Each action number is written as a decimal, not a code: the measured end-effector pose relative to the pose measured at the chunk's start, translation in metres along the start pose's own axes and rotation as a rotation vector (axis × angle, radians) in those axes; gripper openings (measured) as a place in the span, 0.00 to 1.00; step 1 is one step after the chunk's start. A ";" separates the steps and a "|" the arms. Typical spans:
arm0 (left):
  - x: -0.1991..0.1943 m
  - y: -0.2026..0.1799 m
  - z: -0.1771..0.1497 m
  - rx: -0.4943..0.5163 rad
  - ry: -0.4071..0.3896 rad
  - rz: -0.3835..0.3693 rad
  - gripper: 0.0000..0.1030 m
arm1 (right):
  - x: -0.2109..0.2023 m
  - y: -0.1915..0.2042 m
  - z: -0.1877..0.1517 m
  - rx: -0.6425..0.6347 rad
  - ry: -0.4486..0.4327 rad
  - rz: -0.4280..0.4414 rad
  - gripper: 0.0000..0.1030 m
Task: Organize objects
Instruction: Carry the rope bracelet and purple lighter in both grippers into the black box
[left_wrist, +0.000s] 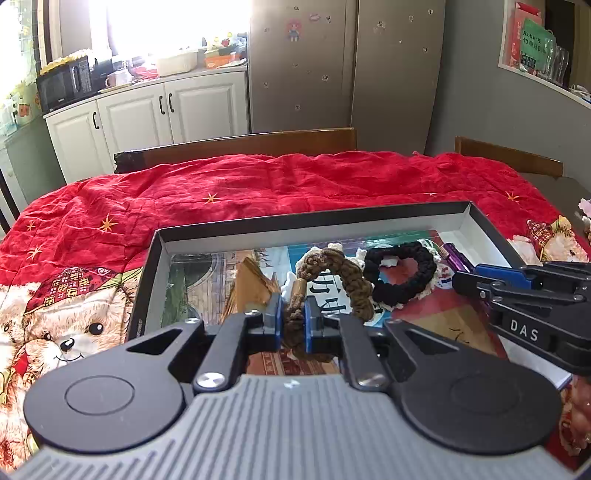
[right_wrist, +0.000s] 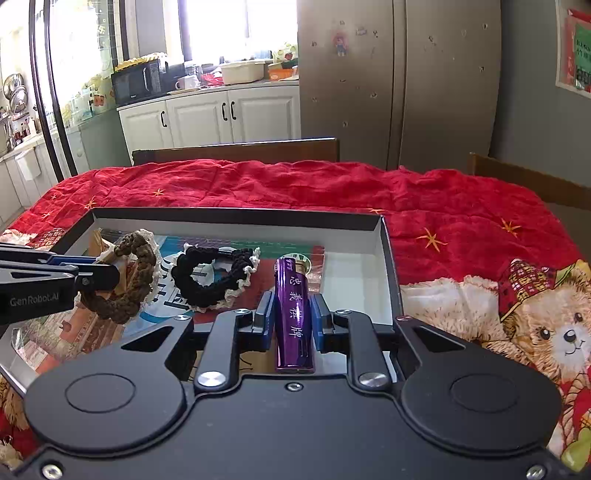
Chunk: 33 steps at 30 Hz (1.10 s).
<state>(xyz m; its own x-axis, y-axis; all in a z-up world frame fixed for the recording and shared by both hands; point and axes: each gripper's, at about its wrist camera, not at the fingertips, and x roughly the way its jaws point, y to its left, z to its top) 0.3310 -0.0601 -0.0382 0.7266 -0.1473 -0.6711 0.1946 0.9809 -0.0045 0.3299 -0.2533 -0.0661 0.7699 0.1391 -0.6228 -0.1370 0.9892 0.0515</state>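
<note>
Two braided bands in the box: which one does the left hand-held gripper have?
The brown band: the left hand-held gripper is shut on its lower end. The black band lies free to its right, on white lace trim, untouched.

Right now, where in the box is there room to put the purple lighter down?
The white floor in the box far right corner, beyond the purple lighter, is bare. Left of it is crowded: black hair tie, brown hair tie, cards.

free: box (right_wrist: 391, 266) right corner | blocked: black hair tie (right_wrist: 214, 280) mid-box
</note>
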 end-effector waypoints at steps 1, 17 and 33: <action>0.001 0.000 0.000 0.002 0.001 0.001 0.14 | 0.001 0.000 0.000 0.001 0.001 -0.001 0.19; 0.021 -0.005 -0.002 0.025 0.040 0.026 0.14 | 0.014 0.003 0.002 -0.018 0.031 -0.001 0.19; 0.019 -0.008 -0.005 0.051 0.046 0.028 0.30 | 0.016 0.005 0.002 -0.035 0.043 -0.002 0.20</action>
<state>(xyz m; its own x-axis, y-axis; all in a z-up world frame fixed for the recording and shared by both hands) 0.3398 -0.0700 -0.0546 0.7013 -0.1132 -0.7038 0.2090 0.9766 0.0512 0.3430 -0.2458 -0.0739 0.7428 0.1346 -0.6558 -0.1582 0.9871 0.0234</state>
